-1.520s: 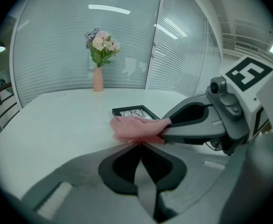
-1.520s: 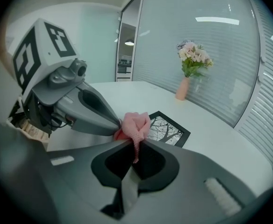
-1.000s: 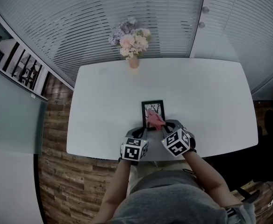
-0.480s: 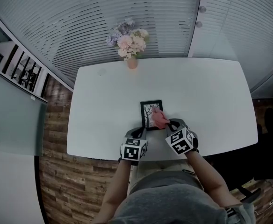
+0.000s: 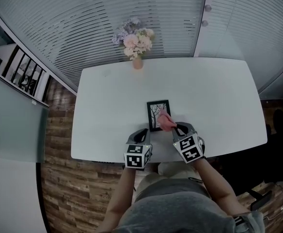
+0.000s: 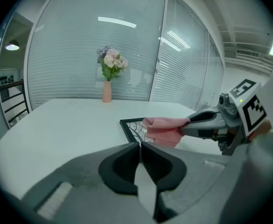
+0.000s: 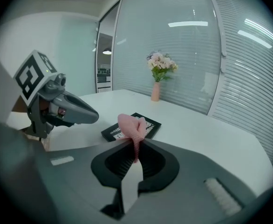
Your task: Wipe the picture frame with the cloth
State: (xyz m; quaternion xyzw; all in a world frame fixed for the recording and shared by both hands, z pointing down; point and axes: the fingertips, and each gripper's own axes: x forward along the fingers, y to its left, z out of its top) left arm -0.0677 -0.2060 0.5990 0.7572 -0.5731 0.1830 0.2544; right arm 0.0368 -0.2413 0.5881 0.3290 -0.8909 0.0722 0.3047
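Nearest the person's body, at the front edge of the white counter [image 5: 107,106], both grippers point away from the person and side by side. The left gripper [image 6: 140,146] has its jaws pressed together with nothing between them. It sits just to the left of the picture frame's near left corner; from the right gripper view its tip appears to be apart from the frame and a little above the counter.

The right gripper [image 7: 135,146] has its jaws clamped on a pink cloth [image 7: 132,125]. The cloth stands up out of the jaws in a crumpled bunch and hangs forward over the frame.

Just beyond the two grippers, the picture frame [image 5: 156,111] lies flat on the counter, slightly turned, with its short edge towards the person. It has a black border and a pale picture with dark branching lines. The bunched cloth covers the frame's near right part, at its right edge; the far and left parts of the frame are uncovered. Whether the cloth is pressing on the glass or only lying against it cannot be told.

Further back, the middle of the counter is bare. At its far edge, well apart from the frame, a small pinkish vase [image 5: 138,62] stands upright holding a bunch of pink, white and lilac flowers [image 5: 135,39]. Behind the counter runs a glass wall [image 5: 83,28] with horizontal blinds.
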